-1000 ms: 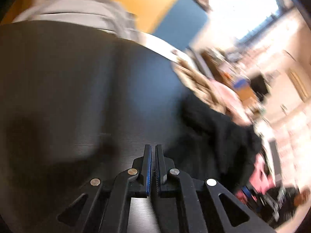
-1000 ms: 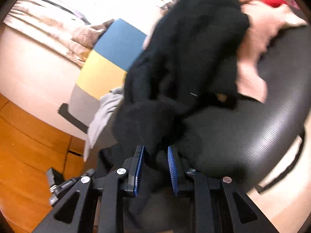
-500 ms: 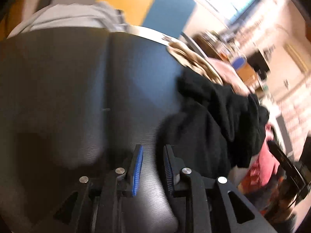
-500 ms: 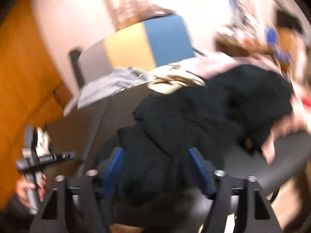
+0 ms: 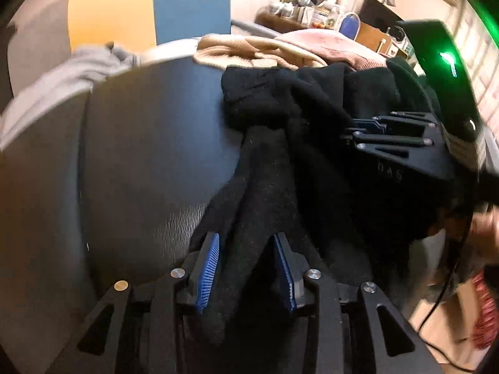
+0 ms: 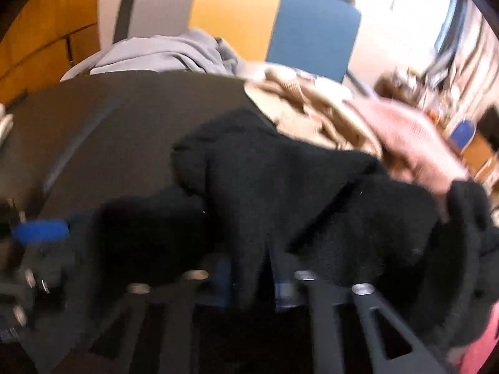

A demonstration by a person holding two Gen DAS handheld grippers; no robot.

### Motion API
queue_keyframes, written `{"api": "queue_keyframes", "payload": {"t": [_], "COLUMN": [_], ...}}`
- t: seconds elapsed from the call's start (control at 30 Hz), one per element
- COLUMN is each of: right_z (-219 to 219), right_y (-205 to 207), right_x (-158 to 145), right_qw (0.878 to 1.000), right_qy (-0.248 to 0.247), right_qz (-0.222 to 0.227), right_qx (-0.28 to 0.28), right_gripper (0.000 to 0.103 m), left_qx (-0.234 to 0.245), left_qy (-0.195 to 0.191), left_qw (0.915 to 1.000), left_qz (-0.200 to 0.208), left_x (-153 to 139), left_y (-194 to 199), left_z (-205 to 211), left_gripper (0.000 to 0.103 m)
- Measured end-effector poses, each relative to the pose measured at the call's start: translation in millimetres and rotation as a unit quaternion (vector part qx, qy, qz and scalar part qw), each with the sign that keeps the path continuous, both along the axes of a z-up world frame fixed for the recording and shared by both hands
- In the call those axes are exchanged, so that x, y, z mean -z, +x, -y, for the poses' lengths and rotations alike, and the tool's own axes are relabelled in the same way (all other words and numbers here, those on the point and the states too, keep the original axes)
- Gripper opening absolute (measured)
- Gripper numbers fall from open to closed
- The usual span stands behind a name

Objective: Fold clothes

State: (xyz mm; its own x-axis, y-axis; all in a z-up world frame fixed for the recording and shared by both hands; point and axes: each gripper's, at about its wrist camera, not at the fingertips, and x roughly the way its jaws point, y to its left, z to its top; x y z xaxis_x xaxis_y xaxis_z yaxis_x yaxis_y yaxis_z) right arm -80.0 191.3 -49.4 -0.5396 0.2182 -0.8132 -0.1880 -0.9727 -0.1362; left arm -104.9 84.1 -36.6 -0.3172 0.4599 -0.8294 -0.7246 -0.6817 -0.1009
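Observation:
A crumpled black garment point(image 5: 274, 99) lies on the right half of a black leather-like tabletop point(image 5: 140, 155). In the left wrist view, my left gripper point(image 5: 246, 265) has its jaws opening, and a long fold of the black garment runs loosely between its blue pads. My right gripper point(image 5: 352, 129) reaches in from the right, with its fingers on the same garment further back. In the blurred right wrist view, the right gripper point(image 6: 254, 283) is closing, and a ridge of the black garment point(image 6: 280, 187) is pinched between its fingers. The left gripper point(image 6: 40, 230) shows as a blur at the left edge.
Beige point(image 5: 249, 50) and pink point(image 5: 327, 43) garments are heaped behind the black one. A grey garment point(image 5: 78, 65) hangs over the table's far left edge. A chair back point(image 5: 187, 3) in grey, yellow and blue stands behind. A person's hand point(image 5: 486, 227) is at the right.
The left gripper went from shut over bare tabletop to jaws apart around a fold of the black garment. The right gripper spread wide, then narrowed on the garment. Both views rolled.

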Motion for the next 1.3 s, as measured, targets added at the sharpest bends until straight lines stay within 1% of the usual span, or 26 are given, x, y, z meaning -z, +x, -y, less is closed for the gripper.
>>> {"api": "queue_keyframes", "payload": {"t": [0.03,0.07,0.1,0.13,0.17,0.2,0.27,0.3,0.37,0.47,0.5,0.57,0.6,0.7,0.73,0.8,0.83,0.9,0.93,0.97,1.0,1.03,1.1,1.2,1.27,1.3], "right_z": [-4.2,-10.4,-19.7,-30.3,-40.7,-50.5,-66.5,-73.5,-80.0,-78.5,-77.6,-76.5,-75.9,-75.1,-76.6,-79.8,-82.1,-86.0,-84.1,-79.5,-72.7,-63.9,-36.5,7.2,55.1,80.6], "right_y": [0.4,1.0,2.7,5.5,8.4,11.8,18.7,22.3,28.0,35.2,36.2,31.2,27.2,2.1,-9.8,-32.0,-38.3,-43.7,-39.9,-32.9,-23.0,-12.9,8.6,39.5,50.9,50.5], "right_x": [1.8,2.9,1.0,-3.4,-7.8,-12.2,-21.3,-26.0,-38.5,-63.6,-71.9,-86.7,-93.5,-107.2,-108.3,-110.1,-109.8,-110.1,-111.0,-112.8,-114.3,-114.5,-108.3,-98.1,-84.9,-75.3], "right_qw": [1.0,1.0,0.999,0.996,0.991,0.985,0.969,0.96,0.944,0.922,0.915,0.906,0.904,0.91,0.915,0.923,0.925,0.926,0.926,0.928,0.935,0.942,0.96,0.979,0.985,0.985], "right_qy": [-0.003,-0.011,-0.04,-0.082,-0.12,-0.153,-0.217,-0.248,-0.296,-0.347,-0.361,-0.376,-0.38,-0.366,-0.356,-0.335,-0.326,-0.317,-0.315,-0.308,-0.292,-0.275,-0.234,-0.17,-0.115,-0.093], "right_qz": [-0.002,-0.004,-0.013,-0.027,-0.041,-0.055,-0.083,-0.097,-0.121,-0.157,-0.168,-0.183,-0.188,-0.185,-0.178,-0.168,-0.169,-0.171,-0.172,-0.173,-0.176,-0.174,-0.149,-0.111,-0.087,-0.074], "right_qx": [0.005,0.012,0.024,0.038,0.052,0.066,0.083,0.088,0.087,0.071,0.066,0.057,0.054,0.057,0.066,0.086,0.098,0.117,0.122,0.116,0.101,0.084,0.041,-0.026,-0.09,-0.124], "right_gripper": [0.018,0.015,0.014,0.011,0.011,0.011,0.011,0.011,0.011,0.008,0.008,0.008,0.008,0.008,0.01,0.018,0.03,0.046,0.061,0.068,0.068,0.068,0.068,0.068,0.073,0.074], "left_qx": [0.007,-0.001,-0.009,-0.017,-0.026,-0.039,-0.081,-0.102,-0.128,-0.168,-0.18,-0.207,-0.223,-0.261,-0.273,-0.296,-0.315,-0.352,-0.37,-0.384,-0.397,-0.402,-0.413,-0.385,-0.346,-0.328], "left_qy": [-0.002,0.008,0.017,0.026,0.037,0.059,0.097,0.117,0.139,0.168,0.172,0.184,0.184,0.182,0.177,0.166,0.158,0.142,0.134,0.134,0.134,0.136,0.137,0.149,0.153,0.146], "left_qw": [0.9999,1.0,0.9997,0.9993,0.9984,0.9955,0.9863,0.9808,0.9753,0.9657,0.9633,0.956,0.9531,0.944,0.942,0.9369,0.9322,0.9217,0.9158,0.9102,0.9047,0.9025,0.8984,0.9099,0.9249,0.9328], "left_qz": [-0.008,0.002,0.012,0.022,0.034,0.063,0.106,0.118,0.115,0.104,0.1,0.096,0.091,0.086,0.083,0.085,0.083,0.08,0.078,0.077,0.075,0.074,0.061,0.044,0.037,0.031], "left_x": [1.0,1.1,1.1,1.2,1.4,2.3,1.9,-1.1,-11.7,-31.2,-35.2,-39.9,-41.2,-42.5,-41.7,-39.8,-38.0,-34.5,-32.7,-30.6,-28.5,-27.2,-29.0,-33.5,-37.3,-38.9], "left_y": [2.9,0.7,-1.4,-3.6,-6.4,-15.7,-29.2,-34.9,-39.8,-45.3,-46.1,-49.3,-50.1,-54.5,-58.4,-66.1,-68.3,-72.8,-74.8,-74.6,-74.2,-72.1,-62.2,-46.5,-42.2,-36.3], "left_z": [-1.1,2.2,5.5,8.8,12.5,20.5,47.1,65.4,98.3,154.5,170.6,199.9,215.8,258.7,264.7,277.6,284.3,297.6,304.3,310.8,317.3,323.4,332.4,324.3,299.5,286.6], "left_gripper": [0.035,0.031,0.022,0.011,0.009,0.008,0.006,0.006,0.005,0.004,0.004,0.004,0.004,0.004,0.004,0.005,0.006,0.005,0.005,0.005,0.006,0.007,0.009,0.012,0.015,0.016]}}
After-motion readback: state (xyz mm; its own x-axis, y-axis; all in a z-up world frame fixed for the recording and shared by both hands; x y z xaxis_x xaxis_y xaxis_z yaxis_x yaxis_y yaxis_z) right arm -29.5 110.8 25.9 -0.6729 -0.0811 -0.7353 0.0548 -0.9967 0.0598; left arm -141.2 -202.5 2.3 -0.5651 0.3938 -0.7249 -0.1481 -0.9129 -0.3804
